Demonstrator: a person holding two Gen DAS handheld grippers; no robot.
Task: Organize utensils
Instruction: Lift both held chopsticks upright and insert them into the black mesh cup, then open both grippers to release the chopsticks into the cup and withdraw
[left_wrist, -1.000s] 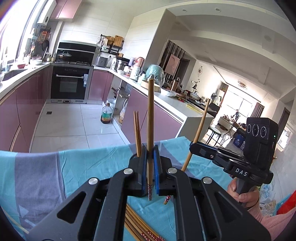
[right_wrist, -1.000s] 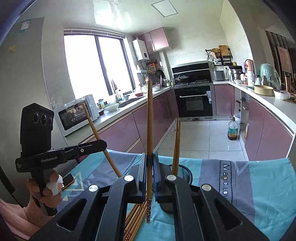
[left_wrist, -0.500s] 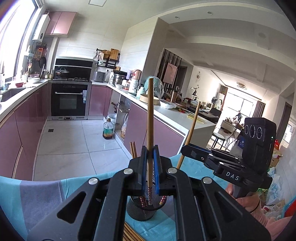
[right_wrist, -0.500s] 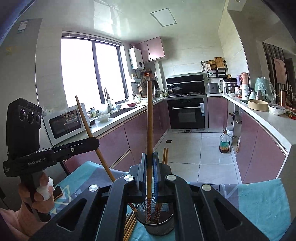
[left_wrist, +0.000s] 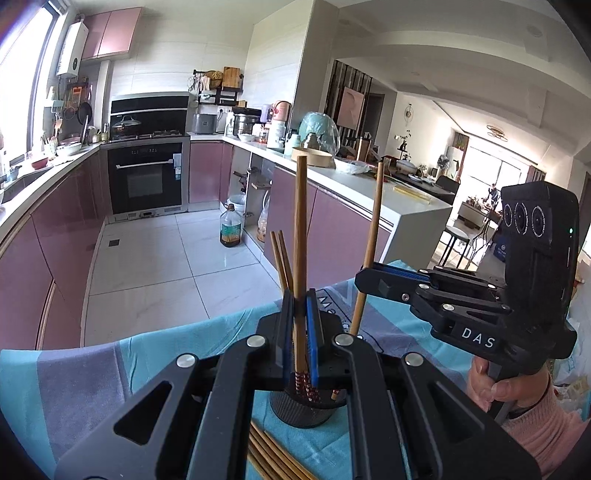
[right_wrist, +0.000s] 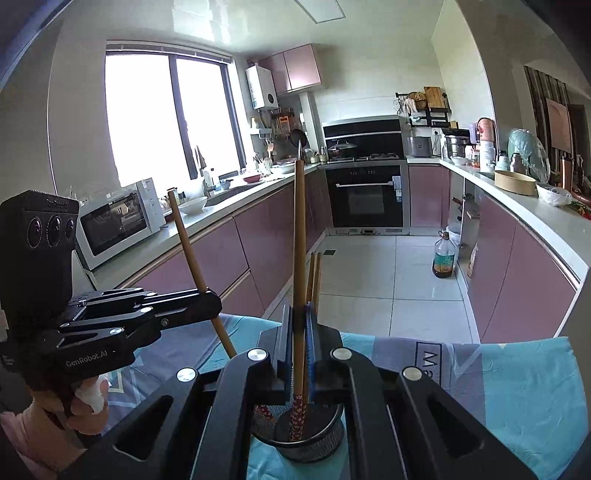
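My left gripper (left_wrist: 300, 321) is shut on an upright wooden chopstick (left_wrist: 300, 236); its patterned tip hangs inside a black mesh holder (left_wrist: 303, 410). My right gripper (right_wrist: 298, 332) is shut on another upright chopstick (right_wrist: 298, 236), its tip also inside the holder (right_wrist: 314, 443). Each gripper shows in the other's view: the right gripper (left_wrist: 364, 278) and the left gripper (right_wrist: 212, 295). Two more chopsticks (left_wrist: 281, 258) stand in the holder. Several loose chopsticks (left_wrist: 273, 458) lie on the cloth below.
The holder stands on a blue and grey tablecloth (right_wrist: 517, 387) covering the table. Beyond the table's edge are the tiled kitchen floor, pink cabinets (left_wrist: 332, 229) and an oil bottle (left_wrist: 230, 229).
Both grippers have lowered their chopsticks over the holder; the patterned tips now hang inside it. The holder has come into view below both grippers.
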